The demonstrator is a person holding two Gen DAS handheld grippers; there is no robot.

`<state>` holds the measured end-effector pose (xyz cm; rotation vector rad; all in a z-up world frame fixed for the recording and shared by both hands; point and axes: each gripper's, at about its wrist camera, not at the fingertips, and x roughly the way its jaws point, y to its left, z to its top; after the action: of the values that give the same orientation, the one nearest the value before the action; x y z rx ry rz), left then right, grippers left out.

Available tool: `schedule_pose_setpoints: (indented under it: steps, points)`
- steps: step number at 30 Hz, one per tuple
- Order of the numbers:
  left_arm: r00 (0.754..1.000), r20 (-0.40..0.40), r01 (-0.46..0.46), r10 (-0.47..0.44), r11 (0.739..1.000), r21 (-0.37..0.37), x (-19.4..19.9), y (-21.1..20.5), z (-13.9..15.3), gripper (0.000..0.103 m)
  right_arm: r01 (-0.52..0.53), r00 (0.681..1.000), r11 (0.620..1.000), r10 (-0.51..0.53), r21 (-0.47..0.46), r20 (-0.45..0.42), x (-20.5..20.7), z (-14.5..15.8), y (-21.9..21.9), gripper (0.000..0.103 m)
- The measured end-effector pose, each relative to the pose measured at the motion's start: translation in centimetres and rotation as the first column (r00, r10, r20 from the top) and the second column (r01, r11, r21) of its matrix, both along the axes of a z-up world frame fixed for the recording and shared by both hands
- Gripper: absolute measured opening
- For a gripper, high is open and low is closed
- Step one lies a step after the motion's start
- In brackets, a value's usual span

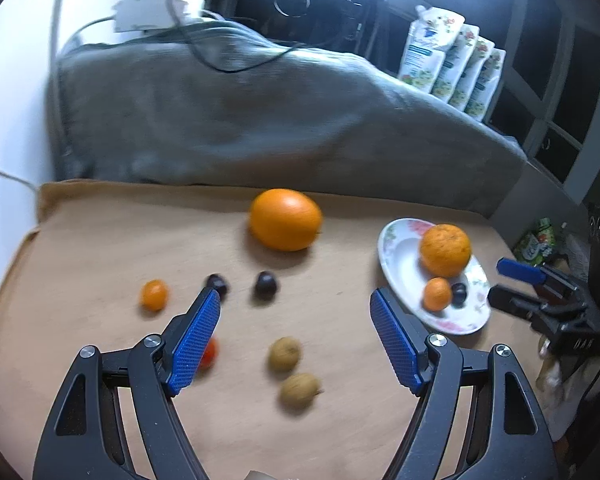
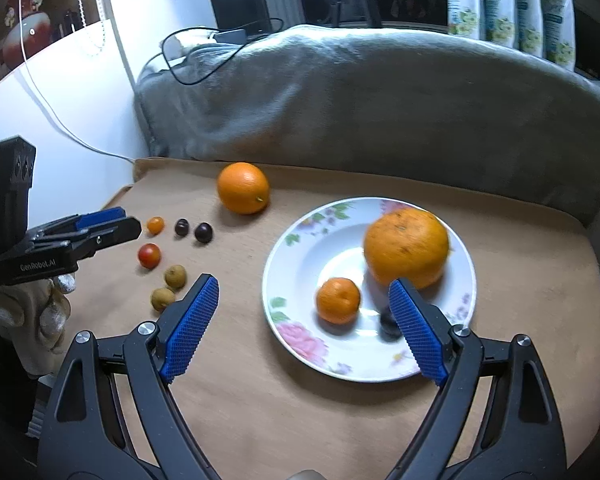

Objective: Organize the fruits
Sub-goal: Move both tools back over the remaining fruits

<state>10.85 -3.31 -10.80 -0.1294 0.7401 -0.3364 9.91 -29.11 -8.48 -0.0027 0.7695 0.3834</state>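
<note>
A floral white plate (image 2: 300,264) (image 1: 396,264) holds a big orange (image 2: 407,245) (image 1: 445,250), a small mandarin (image 2: 338,300) (image 1: 437,293) and a dark grape (image 1: 459,293), half hidden behind my right finger in the right wrist view (image 2: 388,322). On the tan mat lie another orange (image 1: 286,219) (image 2: 243,188), a small orange tomato (image 1: 154,295) (image 2: 155,225), two dark grapes (image 1: 266,285) (image 2: 203,232), a red tomato (image 2: 149,255) and two brown longans (image 1: 285,354) (image 2: 175,276). My left gripper (image 1: 295,300) is open above the loose fruit. My right gripper (image 2: 303,285) is open over the plate's near side.
A grey blanket (image 1: 260,112) covers the back of the table, with a cable and adapter (image 1: 156,10) on it. Several refill pouches (image 1: 452,64) stand at the back right. The mat's edges drop off at left and right.
</note>
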Motion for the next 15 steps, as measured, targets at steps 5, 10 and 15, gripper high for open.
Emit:
schedule_pose_setpoints:
  steps: [5,10,15]
  points:
    - [0.999,-0.016,-0.038,0.038,0.999,0.020,-0.7,2.0,-0.9,0.078,-0.037,0.999,0.999,0.037,0.007,0.003,0.7,0.3,1.6,0.089]
    - [0.997,-0.042,-0.069,0.070,0.997,0.032,-1.1,3.7,-2.0,0.078,-0.071,0.997,0.997,0.071,0.028,-0.010,1.3,0.4,3.1,0.089]
    - [0.993,-0.069,-0.094,0.095,0.996,0.012,-1.1,5.3,-2.9,0.078,-0.105,0.994,0.994,0.107,0.043,-0.037,1.8,-0.2,4.7,0.089]
